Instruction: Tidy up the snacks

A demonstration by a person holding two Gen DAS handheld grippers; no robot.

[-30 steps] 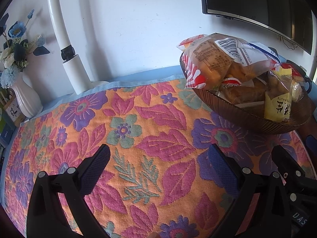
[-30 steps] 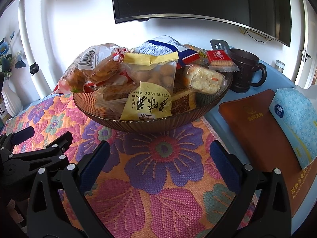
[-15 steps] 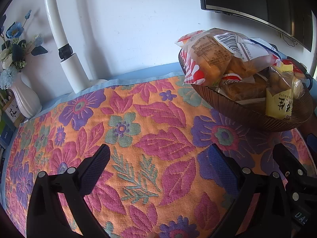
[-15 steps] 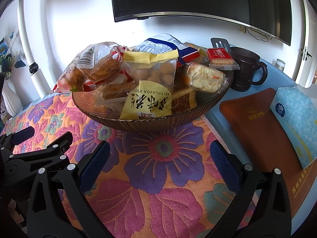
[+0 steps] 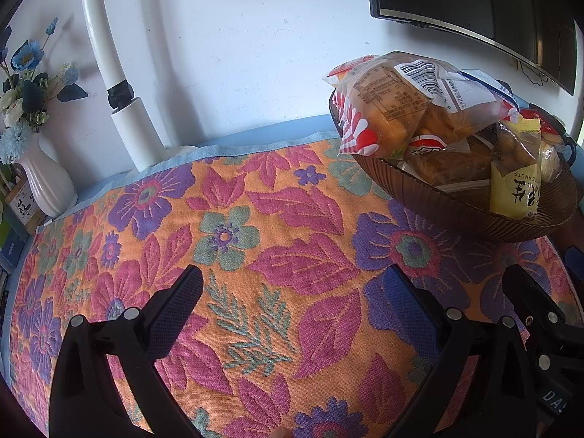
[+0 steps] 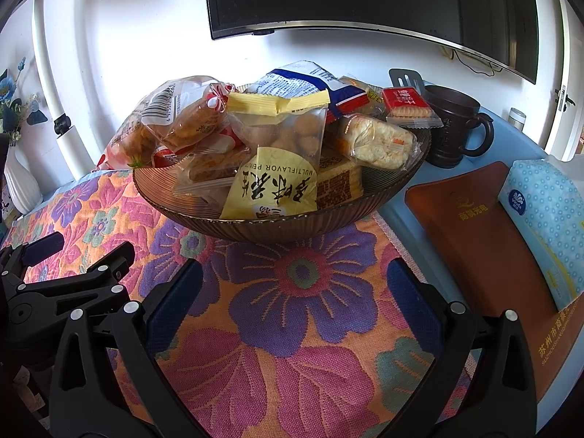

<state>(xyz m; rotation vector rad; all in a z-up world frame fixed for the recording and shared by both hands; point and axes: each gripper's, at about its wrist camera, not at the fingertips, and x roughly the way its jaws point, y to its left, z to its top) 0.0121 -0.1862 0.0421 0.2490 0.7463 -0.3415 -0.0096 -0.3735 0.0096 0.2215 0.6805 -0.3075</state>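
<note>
Here both grippers spread, holding nothing: left gripper (image 5: 292,303), right gripper (image 6: 294,294). Snack bowl (image 6: 292,224) at 12 o'clock in right view, 2 o'clock in left. Only right view shows mug (image 6: 452,127); only left, vase (image 5: 45,180).

The left tool (image 5: 292,301) and the right tool (image 6: 294,284) each hang with fingers spread wide and nothing between them, side by side, angled downward.

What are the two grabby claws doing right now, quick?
Left gripper: open, holding nothing, above the flowered orange cloth.
Right gripper: open, holding nothing, facing the ribbed brown snack bowl.
</note>
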